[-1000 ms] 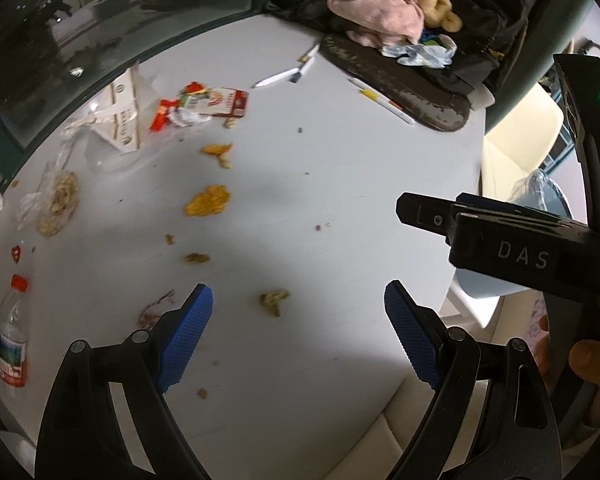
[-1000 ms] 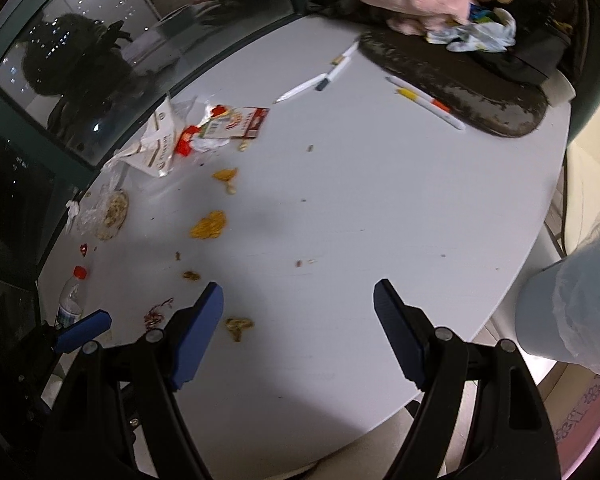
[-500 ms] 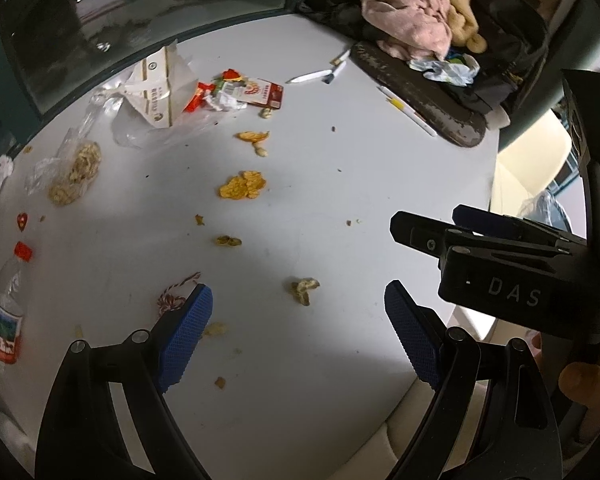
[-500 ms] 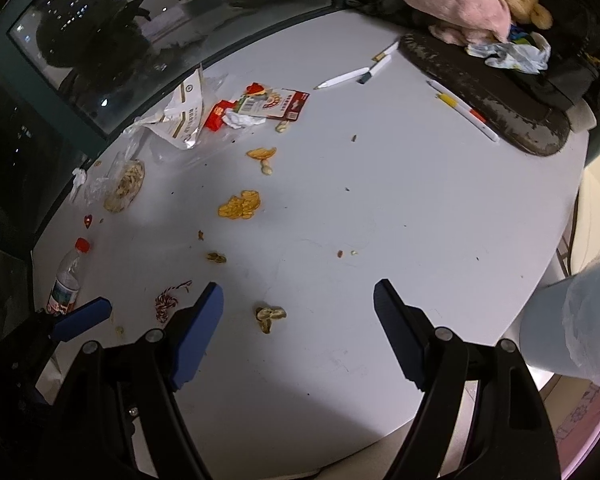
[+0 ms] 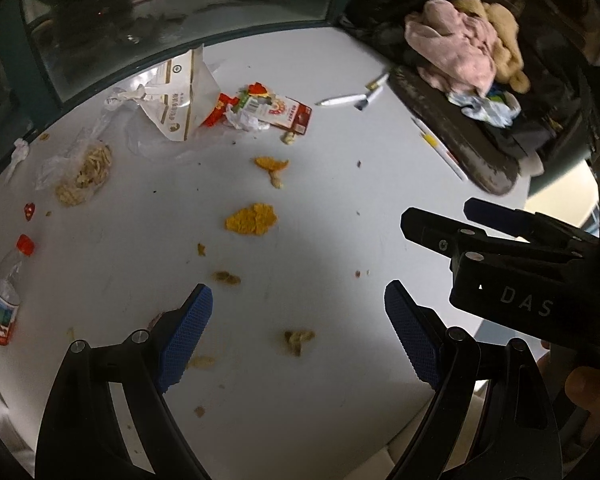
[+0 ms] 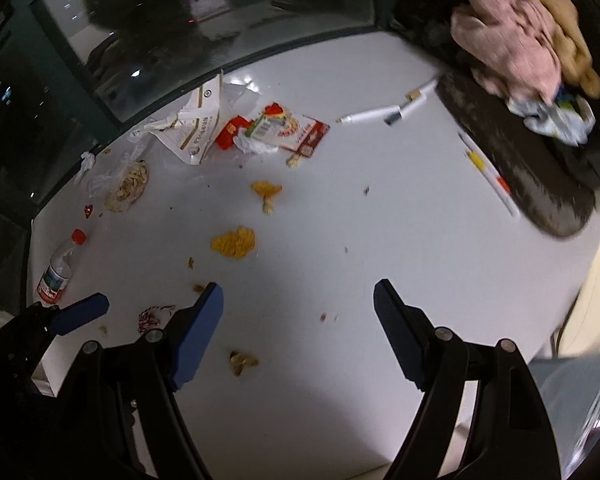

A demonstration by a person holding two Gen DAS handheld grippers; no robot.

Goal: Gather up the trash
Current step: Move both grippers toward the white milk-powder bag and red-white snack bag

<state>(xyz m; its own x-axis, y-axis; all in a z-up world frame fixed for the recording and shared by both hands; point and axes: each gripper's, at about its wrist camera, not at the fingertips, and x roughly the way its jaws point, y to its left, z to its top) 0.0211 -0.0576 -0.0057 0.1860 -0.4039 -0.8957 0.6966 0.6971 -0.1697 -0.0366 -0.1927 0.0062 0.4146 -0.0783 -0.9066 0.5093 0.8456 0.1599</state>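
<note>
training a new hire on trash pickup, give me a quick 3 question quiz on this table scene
1. True or false: the left gripper holds a piece of trash.
2. Which lies nearest the plastic bottle? A) pink cloth B) red bottle cap piece C) white pens
3. Fill in: the scrap between the left gripper's fingers is a peanut ____.

Key: 1 false, both it and the right gripper are open and empty. 2 B. 3 shell.
</note>
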